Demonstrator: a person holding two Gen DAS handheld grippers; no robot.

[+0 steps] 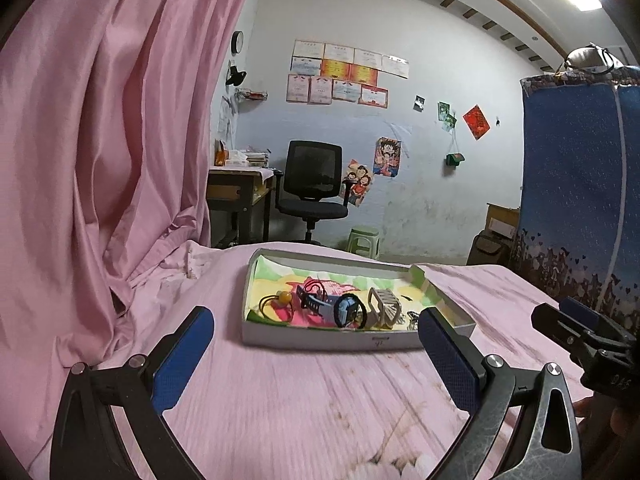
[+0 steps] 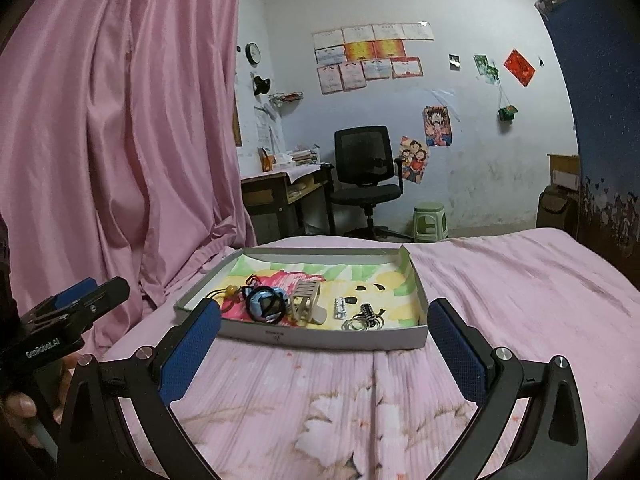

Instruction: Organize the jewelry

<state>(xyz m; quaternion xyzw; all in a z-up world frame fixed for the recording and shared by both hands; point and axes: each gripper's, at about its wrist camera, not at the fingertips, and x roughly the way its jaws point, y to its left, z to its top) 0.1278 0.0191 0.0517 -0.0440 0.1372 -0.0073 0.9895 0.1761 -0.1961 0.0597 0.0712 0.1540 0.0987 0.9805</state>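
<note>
Right wrist view: my right gripper (image 2: 324, 340) has its jaws spread wide and empty, just short of the shallow box (image 2: 416, 280) lying on the pink bed cover (image 2: 520, 300). My left gripper (image 1: 316, 344) also has its jaws spread, holding nothing, facing the same box.

Contents, all inside the box:
- Hair tie with amber bead (image 2: 230, 291): soft, light; I would pinch the bead.
- Blue watch (image 2: 264, 306): probably the heaviest item, strap flexible; I would take the case across its sides.
- Beige claw clip (image 2: 306, 302): rigid plastic, likely slippery; I would grip the ribbed body.
- Rings and small metal pieces (image 2: 364, 318): thin, liable to slide; each needs a low, square pinch.
</note>
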